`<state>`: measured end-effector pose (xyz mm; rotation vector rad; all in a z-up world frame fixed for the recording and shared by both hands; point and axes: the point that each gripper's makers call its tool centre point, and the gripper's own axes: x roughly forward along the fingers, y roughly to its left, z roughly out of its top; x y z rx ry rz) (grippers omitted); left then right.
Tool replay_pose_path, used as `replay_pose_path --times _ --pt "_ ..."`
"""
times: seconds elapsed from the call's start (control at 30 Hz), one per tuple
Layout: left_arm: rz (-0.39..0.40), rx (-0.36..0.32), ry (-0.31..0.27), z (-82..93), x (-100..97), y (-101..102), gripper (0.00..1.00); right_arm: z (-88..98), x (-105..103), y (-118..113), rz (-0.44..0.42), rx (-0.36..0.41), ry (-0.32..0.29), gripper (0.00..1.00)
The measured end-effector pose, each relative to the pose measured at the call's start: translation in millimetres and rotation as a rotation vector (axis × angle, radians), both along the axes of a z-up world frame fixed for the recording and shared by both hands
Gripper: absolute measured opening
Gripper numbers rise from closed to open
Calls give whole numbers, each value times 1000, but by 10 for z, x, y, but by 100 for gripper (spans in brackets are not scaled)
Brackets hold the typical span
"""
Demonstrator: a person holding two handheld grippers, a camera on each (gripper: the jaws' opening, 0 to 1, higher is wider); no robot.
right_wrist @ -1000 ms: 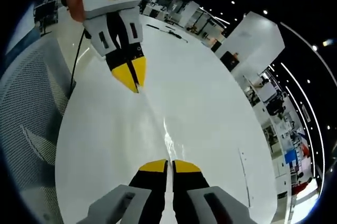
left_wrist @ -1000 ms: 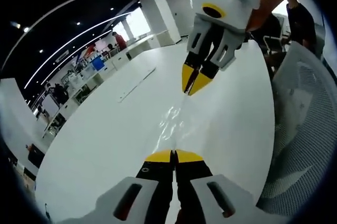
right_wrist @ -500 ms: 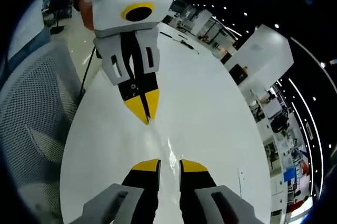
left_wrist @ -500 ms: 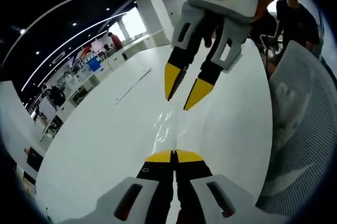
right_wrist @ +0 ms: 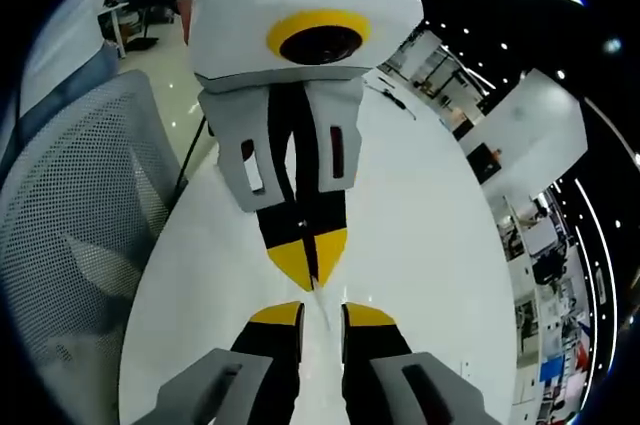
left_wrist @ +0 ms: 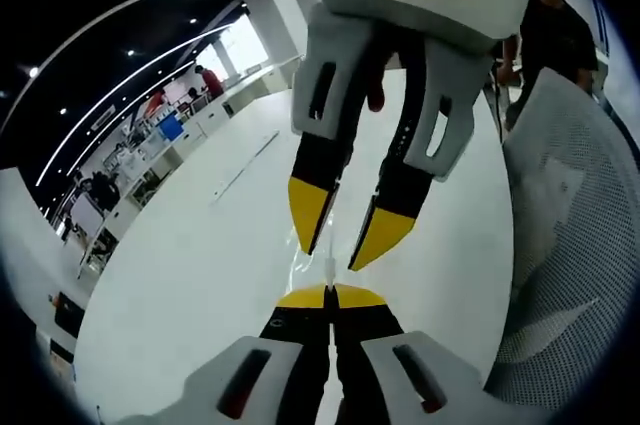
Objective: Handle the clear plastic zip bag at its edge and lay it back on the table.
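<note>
My left gripper (left_wrist: 328, 294) is shut, and a thin sliver of the clear plastic zip bag (left_wrist: 328, 268) sticks up from between its yellow tips. Very close in front of it and pointing down at it hangs my right gripper (left_wrist: 340, 245), its two yellow fingertips spread on either side of that sliver. In the right gripper view my right gripper (right_wrist: 322, 315) stands open at the bottom. My left gripper (right_wrist: 310, 267) points at it with its tips pressed together. Most of the bag is hidden. The white table (left_wrist: 180, 285) lies below both.
A grey mesh chair (left_wrist: 570, 245) stands at the table's edge, also seen as the mesh chair (right_wrist: 70, 215) in the right gripper view. A person in dark clothes (left_wrist: 545, 35) stands behind it. Desks and people fill the office beyond the table.
My right gripper has opened and let go of the bag's edge. The two grippers have drawn much closer together, tip to tip. The left stays shut.
</note>
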<state>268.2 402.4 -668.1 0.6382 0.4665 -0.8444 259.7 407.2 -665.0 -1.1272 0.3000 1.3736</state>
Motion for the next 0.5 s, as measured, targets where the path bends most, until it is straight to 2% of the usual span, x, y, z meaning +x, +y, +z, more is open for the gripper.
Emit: replay_pose_path --times 0.5 --pt "-50 43 -14 -8 -23 -86 0 -67 -69 -27 35 -45 7 8"
